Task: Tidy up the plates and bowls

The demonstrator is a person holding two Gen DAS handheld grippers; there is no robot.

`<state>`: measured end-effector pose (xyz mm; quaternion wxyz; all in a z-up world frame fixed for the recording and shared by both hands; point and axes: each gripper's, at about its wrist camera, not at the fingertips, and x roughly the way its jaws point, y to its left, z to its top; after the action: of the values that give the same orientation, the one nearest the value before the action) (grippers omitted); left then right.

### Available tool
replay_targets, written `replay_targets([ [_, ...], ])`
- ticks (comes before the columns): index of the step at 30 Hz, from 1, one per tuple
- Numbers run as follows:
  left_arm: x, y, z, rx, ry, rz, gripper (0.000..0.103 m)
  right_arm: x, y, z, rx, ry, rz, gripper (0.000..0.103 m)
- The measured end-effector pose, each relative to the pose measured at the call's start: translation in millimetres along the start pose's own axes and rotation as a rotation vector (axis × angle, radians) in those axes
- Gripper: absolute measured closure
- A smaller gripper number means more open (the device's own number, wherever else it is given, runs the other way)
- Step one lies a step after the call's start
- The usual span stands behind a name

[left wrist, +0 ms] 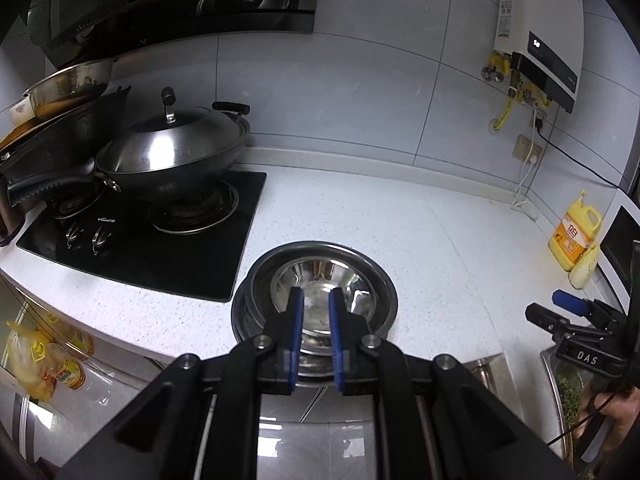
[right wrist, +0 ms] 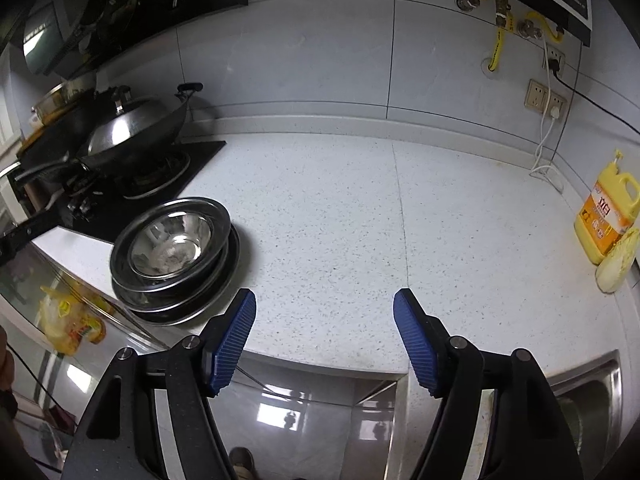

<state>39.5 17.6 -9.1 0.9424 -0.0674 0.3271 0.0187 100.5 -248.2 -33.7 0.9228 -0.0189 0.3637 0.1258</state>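
Countertop (right wrist: pixel 360 216): bowl (right wrist: pixel 170 246) in stacked plates (right wrist: pixel 180 300)

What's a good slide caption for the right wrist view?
Open right gripper above countertop; stacked steel bowls beside stove.

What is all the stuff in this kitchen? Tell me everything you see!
Bowl: one, shiny silver, on top of the plates.
Plates: a stack, silver, counter beside the stove.
Wok: one, dark with silver lid, on the stove.
Stove: one, black, left.
Soap bottle: one, yellow, right counter edge.
Water heater: one, white and black, on the wall.
Left gripper: blue fingers, shut, empty.
Right gripper: blue fingers, open, empty.
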Motion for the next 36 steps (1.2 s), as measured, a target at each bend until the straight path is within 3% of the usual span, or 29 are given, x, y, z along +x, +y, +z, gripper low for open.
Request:
replay_targets([
  [3,-2,3,-3,-0.001,0.007,-0.040,0.089,-5,0,-1,0.012,-0.008,0.006,0.032],
  [4,-2,4,-3,0.002,0.010,-0.049,0.083,-8,2,-3,0.014,-0.009,0.001,0.031],
  [5,-1,5,-5,0.007,0.016,-0.068,0.069,-10,3,-3,0.017,-0.011,-0.004,0.031],
  [9,4,8,-8,0.043,0.036,-0.131,0.059,-17,10,-7,0.029,-0.010,-0.039,0.028],
  [14,10,5,-13,0.089,0.045,-0.183,0.058,-28,18,-16,0.068,-0.004,-0.087,0.025],
  [19,11,-1,-19,0.125,0.051,-0.212,0.058,-41,22,-22,0.095,-0.013,-0.136,0.016],
  [27,2,-13,-28,0.152,0.039,-0.165,0.058,-46,28,-22,0.072,-0.018,-0.144,0.012],
  [32,-3,-23,-35,0.137,0.038,-0.137,0.058,-49,29,-22,0.031,-0.033,-0.109,0.003],
  [36,-4,-29,-39,0.121,0.058,-0.123,0.058,-51,27,-22,0.007,-0.053,-0.081,0.002],
])
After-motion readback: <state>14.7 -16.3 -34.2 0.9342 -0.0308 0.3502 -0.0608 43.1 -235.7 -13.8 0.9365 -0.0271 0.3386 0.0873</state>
